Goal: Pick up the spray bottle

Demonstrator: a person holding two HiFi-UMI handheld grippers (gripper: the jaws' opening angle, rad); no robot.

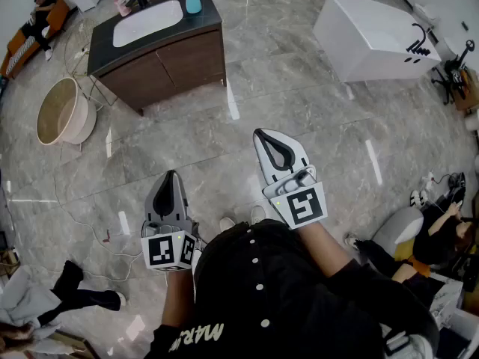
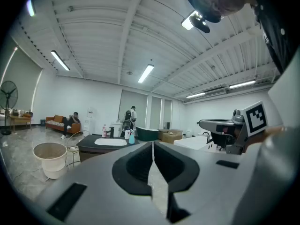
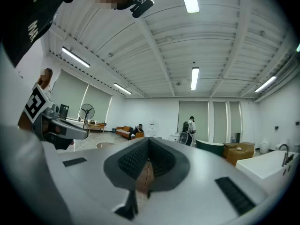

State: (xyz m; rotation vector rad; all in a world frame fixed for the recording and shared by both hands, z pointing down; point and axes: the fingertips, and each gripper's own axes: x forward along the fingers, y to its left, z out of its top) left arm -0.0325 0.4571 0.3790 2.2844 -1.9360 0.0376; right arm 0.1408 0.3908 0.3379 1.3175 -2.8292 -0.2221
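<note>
At the back right corner of the dark worktop on the brown wooden vanity cabinet (image 1: pixel 191 62), the head view shows the pale blue plastic spray bottle with a white trigger head (image 1: pixel 193 3). It stands upright, just right of the white oval basin (image 1: pixel 147 22). The grey-and-white left gripper (image 1: pixel 171 176) and the matching right gripper (image 1: pixel 260 133) hang over the grey marble floor (image 1: pixel 314 96), well apart from the cabinet. Both have their jaws pressed together on nothing.

In the left gripper view, the left gripper (image 2: pixel 152 145) shows its 2 jaws meeting along a thin seam with nothing between them. The spray bottle (image 2: pixel 131 137) is small and far, a little left of the tips, at the worktop's right end. A beige round plastic tub (image 2: pixel 49 156) sits on the floor left of the cabinet.

In the right gripper view, the right gripper (image 3: pixel 148 140) also has its jaws together and empty. The bottle cannot be made out here.

The step in hand looks like the approach. It would go best by walking close to the worktop's right end and spreading 1 gripper's jaws before reaching in. That gripper should stay level and close on the bottle's body below the trigger head. A straight lift would spare the other bottles along the back edge.
</note>
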